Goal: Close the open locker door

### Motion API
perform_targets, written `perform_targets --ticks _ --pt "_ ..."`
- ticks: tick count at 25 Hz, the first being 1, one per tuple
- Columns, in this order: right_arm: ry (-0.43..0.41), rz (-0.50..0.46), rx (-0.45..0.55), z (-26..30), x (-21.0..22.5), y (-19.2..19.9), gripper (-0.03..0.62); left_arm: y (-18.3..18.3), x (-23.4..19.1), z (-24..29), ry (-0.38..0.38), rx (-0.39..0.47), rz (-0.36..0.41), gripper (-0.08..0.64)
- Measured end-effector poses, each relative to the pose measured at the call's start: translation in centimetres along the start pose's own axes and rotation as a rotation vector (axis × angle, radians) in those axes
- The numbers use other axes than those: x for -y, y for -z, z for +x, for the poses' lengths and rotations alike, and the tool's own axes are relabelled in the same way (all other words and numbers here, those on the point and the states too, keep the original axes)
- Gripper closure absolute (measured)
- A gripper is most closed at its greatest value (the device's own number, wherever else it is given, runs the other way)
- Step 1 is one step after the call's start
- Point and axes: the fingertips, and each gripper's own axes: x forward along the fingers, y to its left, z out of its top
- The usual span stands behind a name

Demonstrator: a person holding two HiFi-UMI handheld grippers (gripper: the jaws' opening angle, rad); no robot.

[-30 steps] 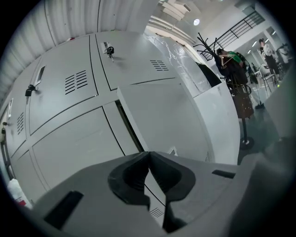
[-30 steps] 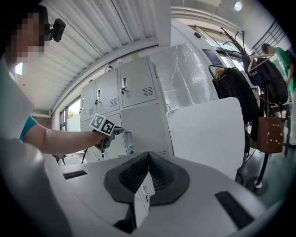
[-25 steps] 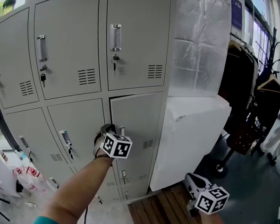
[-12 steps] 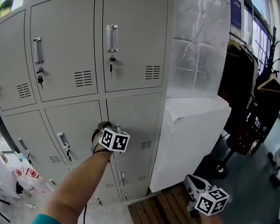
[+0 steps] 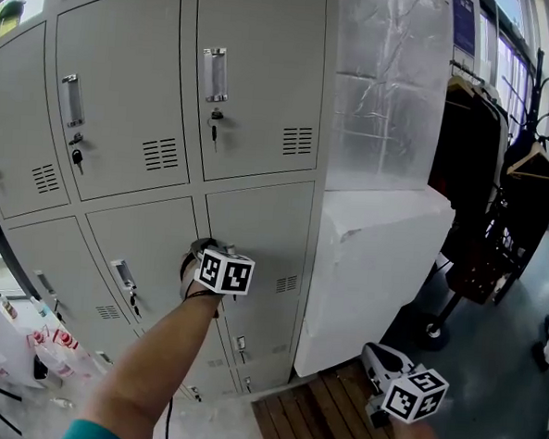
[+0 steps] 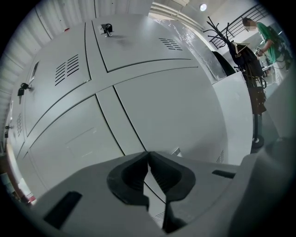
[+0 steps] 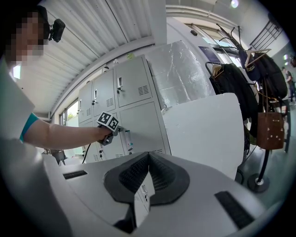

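Note:
The grey locker door [image 5: 264,232], middle row, right column, lies flush with its neighbours. My left gripper [image 5: 205,252] is held at arm's length with its tips at the door's left edge by the handle, jaws shut with nothing between them. In the left gripper view the shut tips of the left gripper [image 6: 148,155] point at the door [image 6: 175,111], with the handle [image 6: 175,151] just past them. My right gripper [image 5: 372,353] hangs low at the right, away from the lockers and shut on nothing. The right gripper view shows the right gripper [image 7: 148,155] and, further off, the left gripper [image 7: 110,132] against the door [image 7: 141,125].
A white foam block [image 5: 374,266] stands against the cabinet's right side, with a foil-wrapped panel [image 5: 390,82] above it. A coat rack with dark clothes [image 5: 486,180] is at the far right. Wooden boards [image 5: 318,411] lie below. Bags [image 5: 8,337] sit at the lower left.
The door stood ajar a second ago and now sits flush. My left gripper moved in toward the cabinet with it. The right gripper stayed where it was.

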Motion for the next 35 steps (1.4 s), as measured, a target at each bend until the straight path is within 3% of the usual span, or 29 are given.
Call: perform_targets --ticks 6,18,22,29,35 --pt "-0.004 0.001 0.003 -0.2 0.3 -0.2 0.594 -1.7 3.9 -0.8 0.122 0.058 0.002 0.551" --pt "0.039 0.02 0.018 -3.1 3.1 -0.3 0.594 -2.0 3.7 1.2 0.103 -0.041 -0.136 0.551" --pt "0.032 0.018 0.027 -3.8 3.2 -0.4 0.594 -1.9 4.0 1.1 0.144 -0.045 -0.166 0.551" --pt "-0.004 0.008 0.037 -4.5 3.0 -0.9 0.594 1.2 3.8 -1.2 0.235 -0.025 -0.294 0.551" --pt "-0.036 -0.004 0.043 -4.6 2.9 -1.5 0.594 4.8 3.5 -7.4 0.316 0.012 -0.407 0.551"
